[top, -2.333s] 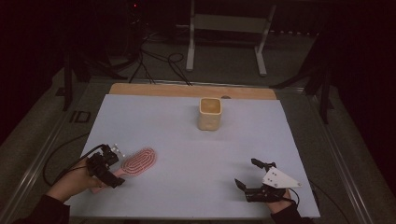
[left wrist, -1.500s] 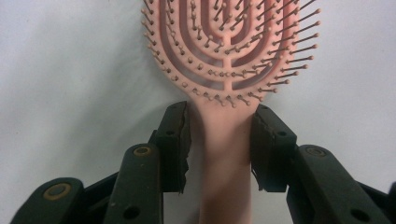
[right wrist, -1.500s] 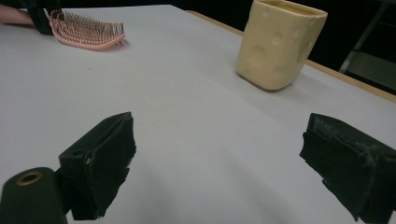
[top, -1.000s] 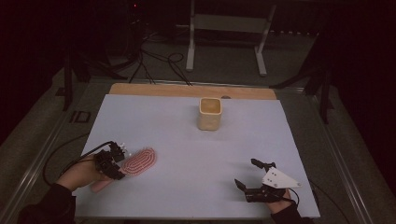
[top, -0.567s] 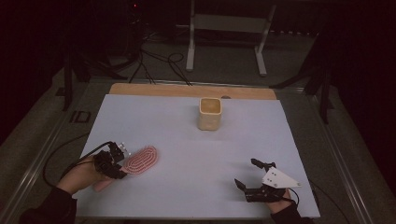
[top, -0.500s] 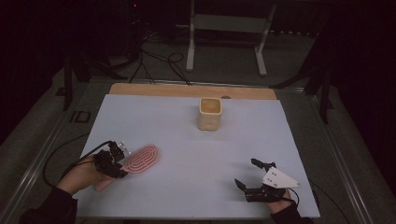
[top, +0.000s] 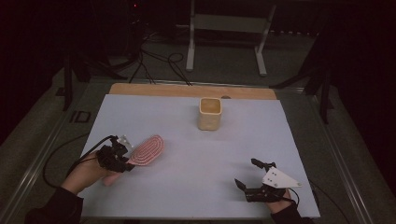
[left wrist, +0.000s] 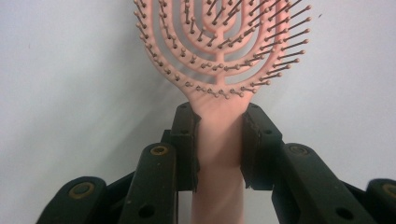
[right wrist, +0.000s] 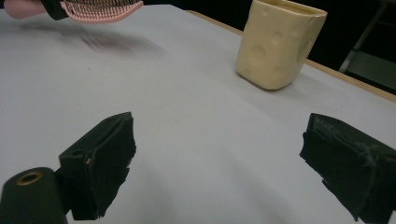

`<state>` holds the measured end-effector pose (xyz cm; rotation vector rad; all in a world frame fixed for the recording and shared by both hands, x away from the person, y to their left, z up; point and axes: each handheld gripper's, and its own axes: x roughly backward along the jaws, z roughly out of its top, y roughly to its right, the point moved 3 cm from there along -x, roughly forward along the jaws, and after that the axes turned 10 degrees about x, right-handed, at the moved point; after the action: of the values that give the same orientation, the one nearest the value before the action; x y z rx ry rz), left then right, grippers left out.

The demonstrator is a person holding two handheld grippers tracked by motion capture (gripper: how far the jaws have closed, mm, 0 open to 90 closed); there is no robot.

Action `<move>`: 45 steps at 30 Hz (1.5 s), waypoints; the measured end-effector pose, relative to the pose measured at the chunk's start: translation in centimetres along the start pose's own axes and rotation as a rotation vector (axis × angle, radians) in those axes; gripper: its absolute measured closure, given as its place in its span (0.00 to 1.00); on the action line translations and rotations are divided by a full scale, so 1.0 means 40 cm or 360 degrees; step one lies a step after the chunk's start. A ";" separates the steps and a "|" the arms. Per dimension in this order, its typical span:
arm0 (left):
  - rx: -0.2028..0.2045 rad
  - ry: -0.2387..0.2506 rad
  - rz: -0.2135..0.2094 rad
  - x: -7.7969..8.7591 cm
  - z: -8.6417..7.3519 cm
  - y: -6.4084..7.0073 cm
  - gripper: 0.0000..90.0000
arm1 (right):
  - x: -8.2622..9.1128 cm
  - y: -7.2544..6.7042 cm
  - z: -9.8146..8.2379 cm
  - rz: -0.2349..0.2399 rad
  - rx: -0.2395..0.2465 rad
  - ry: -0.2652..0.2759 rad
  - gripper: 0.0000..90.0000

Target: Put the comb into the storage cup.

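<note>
At lower left of the high view, the left gripper (top: 122,158) is clamped on the brush (top: 145,150) handle, lifted off the table (top: 187,186), likely bound for the cup (top: 209,113); the right gripper (top: 247,175) rests agape.

Brush lifted off the worktop
Your left gripper (top: 122,160), clamped on the pink hairbrush (top: 145,150) handle, has raised it; the head, earlier flat on the worktop (top: 196,158), now hangs above its own shadow
</note>
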<state>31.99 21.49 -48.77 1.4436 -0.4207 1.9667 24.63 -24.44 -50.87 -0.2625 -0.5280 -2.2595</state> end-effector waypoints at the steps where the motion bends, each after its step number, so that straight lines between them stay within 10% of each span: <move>1: -0.0009 0.0006 -0.0007 0.000 0.003 0.003 0.78 | 0.000 0.000 0.000 -0.0001 -0.0001 -0.0001 0.10; 45: -0.0175 0.0459 -0.0147 0.033 0.230 0.140 0.78 | 0.001 0.005 -0.003 -0.0006 -0.0028 -0.0007 0.10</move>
<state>34.66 12.27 -43.72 1.0715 -0.3209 2.0047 24.76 -24.65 -50.89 -0.2757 -0.5113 -2.2686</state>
